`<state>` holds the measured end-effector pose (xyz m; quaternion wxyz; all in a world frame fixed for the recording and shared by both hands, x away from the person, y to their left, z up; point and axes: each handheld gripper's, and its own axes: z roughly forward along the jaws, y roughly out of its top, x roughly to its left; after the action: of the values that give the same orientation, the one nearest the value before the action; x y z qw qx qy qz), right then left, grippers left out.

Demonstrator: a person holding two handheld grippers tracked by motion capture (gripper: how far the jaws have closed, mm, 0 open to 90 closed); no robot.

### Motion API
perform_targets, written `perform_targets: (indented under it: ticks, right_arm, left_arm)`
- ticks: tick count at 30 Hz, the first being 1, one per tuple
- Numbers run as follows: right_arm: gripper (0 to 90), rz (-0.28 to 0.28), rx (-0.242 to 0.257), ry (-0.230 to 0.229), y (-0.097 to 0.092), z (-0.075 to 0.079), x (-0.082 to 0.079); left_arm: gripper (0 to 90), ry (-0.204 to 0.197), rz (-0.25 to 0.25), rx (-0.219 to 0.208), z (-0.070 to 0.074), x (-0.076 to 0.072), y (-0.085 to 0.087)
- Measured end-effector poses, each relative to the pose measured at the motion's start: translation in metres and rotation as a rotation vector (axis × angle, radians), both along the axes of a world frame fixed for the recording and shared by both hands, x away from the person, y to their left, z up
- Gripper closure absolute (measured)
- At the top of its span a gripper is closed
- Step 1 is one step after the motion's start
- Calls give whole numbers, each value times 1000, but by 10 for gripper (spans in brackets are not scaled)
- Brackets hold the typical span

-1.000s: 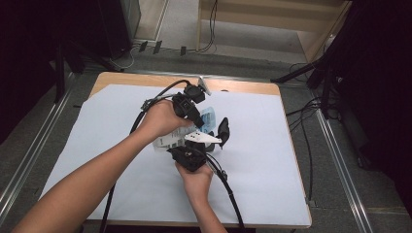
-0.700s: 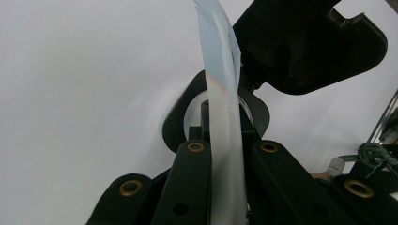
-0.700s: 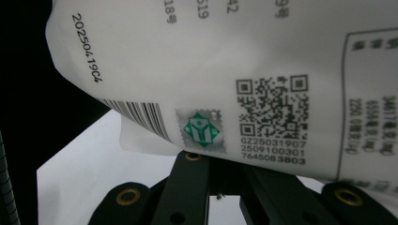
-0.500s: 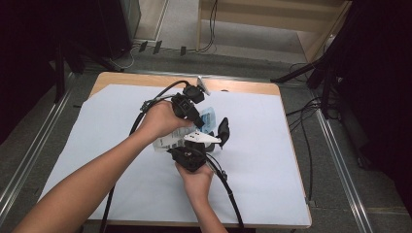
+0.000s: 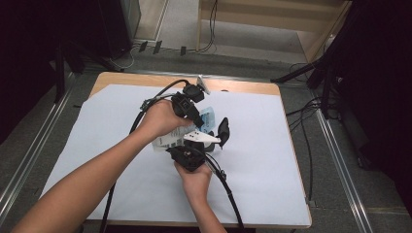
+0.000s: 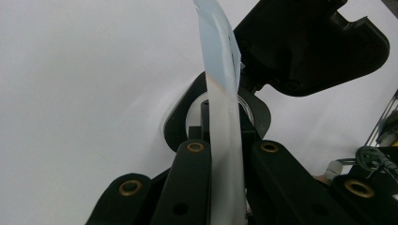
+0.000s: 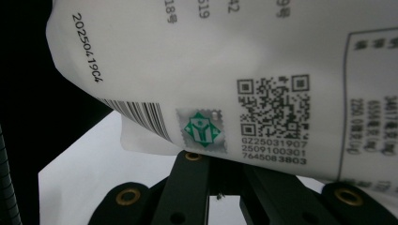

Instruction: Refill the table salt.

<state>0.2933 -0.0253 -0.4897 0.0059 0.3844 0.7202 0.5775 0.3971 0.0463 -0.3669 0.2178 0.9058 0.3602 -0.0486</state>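
While both hands hold as a second ago, left claw (image 6: 220, 154) and right claw (image 7: 224, 161) each clamp the white printed plastic pouch (image 5: 167, 141); no progress yet.

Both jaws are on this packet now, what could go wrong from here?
1. Both grippers, left gripper and right gripper, clamp the same thin packet; pulling apart unevenly might tear it.
2. The left jaws pinch only a narrow edge, so it may slip out.
3. The two grippers sit close together over the white sheet and could knock.
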Motion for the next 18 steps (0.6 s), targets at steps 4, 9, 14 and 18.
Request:
perform_targets:
  ticks: [4,9,14,18]
  right_arm:
    - [900,4,-4,-1,1,0,1]
    - [900,7,-9,-3,3,-1,1]
    - [900,11,-12,-1,4,0,1]
    - [900,12,-10,-1,3,1,2]
  left_arm:
    - [900,1,3,-1,0,0,0]
    - [900,1,2,8,0,-1,-1]
    - [900,7,14,4,0,0,0]
    - [900,5,13,1,1,1,0]
